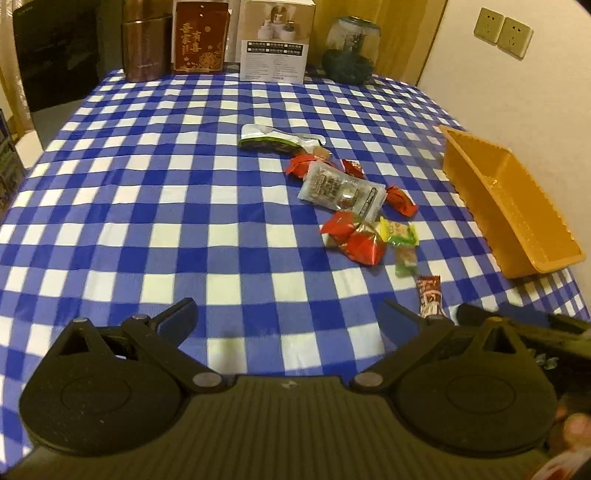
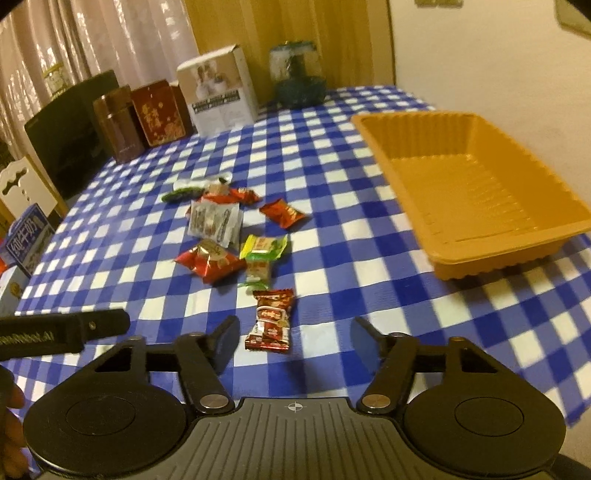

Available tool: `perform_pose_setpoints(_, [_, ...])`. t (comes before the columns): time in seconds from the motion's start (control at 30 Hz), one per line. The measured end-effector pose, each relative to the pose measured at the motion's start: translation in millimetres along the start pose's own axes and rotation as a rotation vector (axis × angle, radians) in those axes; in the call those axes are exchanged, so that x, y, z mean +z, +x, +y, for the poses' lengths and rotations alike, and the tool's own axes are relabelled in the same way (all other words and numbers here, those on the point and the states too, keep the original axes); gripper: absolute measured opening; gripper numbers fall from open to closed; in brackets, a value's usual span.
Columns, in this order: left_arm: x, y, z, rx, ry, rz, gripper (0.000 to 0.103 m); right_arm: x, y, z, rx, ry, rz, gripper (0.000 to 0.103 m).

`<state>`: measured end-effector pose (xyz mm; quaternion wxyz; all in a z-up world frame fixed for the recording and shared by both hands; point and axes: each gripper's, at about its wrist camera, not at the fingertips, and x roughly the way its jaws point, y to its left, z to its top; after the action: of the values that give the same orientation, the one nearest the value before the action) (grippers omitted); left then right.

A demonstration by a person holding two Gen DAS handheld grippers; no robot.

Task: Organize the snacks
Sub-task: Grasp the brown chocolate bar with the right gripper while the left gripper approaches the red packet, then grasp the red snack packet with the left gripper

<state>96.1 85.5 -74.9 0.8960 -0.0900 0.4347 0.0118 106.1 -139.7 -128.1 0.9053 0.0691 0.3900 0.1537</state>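
the left gripper (image 1: 288, 317) is hovering low over the counter (image 1: 147, 229), its fingers (image 1: 177, 317) spread wide and gripping nothing. the right gripper (image 2: 293, 339) is also hanging just above the checked cloth, fingers (image 2: 225, 341) released, with the brown candy (image 2: 271, 321) lying between them toward the left finger, not touched.

the snacks are lying loose in a cluster left of the tray (image 2: 476, 258), well apart from it. the tray is sitting empty near the counter's right edge. nearest the tray is a red packet (image 2: 282, 212). further left, a clear packet (image 2: 214, 221) is overlapping other red wrappers, and a green pouch (image 2: 183, 192) is lying just behind it. in front of the clear packet, a red bag (image 2: 210, 260) is touching a yellow-green candy (image 2: 263, 246), with another green candy (image 2: 257, 273) just below that.

at the counter's far edge, a tin (image 1: 144, 48), a red box (image 1: 199, 35), a white box (image 1: 275, 40) and a jar (image 1: 351, 48) are standing in a row.
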Motion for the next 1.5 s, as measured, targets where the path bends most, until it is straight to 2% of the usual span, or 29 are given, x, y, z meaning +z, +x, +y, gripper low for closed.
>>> perform_pose_setpoints(0.27, [2.9,20.5,1.3,-0.015,0.007,0.002,0.098,-1.2,33.2,13.0,-0.006,-0.029,0.021,0.046])
perform_pose_setpoints(0.47, [1.4,28.1,2.1,-0.032,0.008,0.006,0.098,-1.8,42.4,23.6,-0.056,-0.102,0.003,0.040])
perform_pose_setpoints(0.6, [2.3,30.4,2.2,-0.036,0.007,0.008,0.097,-5.6,43.2,27.8,-0.088,-0.155,-0.002,0.029])
perform_pose_setpoints(0.83, [7.5,32.6,-4.1,-0.049,0.043,-0.004,0.096,-2.9,38.0,20.1,-0.077,-0.147,-0.013,0.026])
perform_pose_setpoints(1.07, [18.6,42.3,-16.8,-0.084,0.144,-0.048,0.090,6.7,31.1,4.6,-0.096,-0.108,-0.048,0.025])
perform_pose_setpoints(1.27, [25.8,60.9,-34.0,-0.159,0.250,-0.059,0.085,9.1,31.7,-3.7,-0.104,-0.078,-0.052,0.025])
perform_pose_setpoints(1.4, [28.0,75.3,-46.2,-0.165,0.347,-0.058,0.078,7.8,32.5,-5.4,-0.107,-0.068,-0.054,0.025])
perform_pose_setpoints(1.5, [29.9,83.0,-51.3,-0.161,0.376,-0.054,0.071,7.1,32.5,-5.7,-0.111,-0.061,-0.057,0.025])
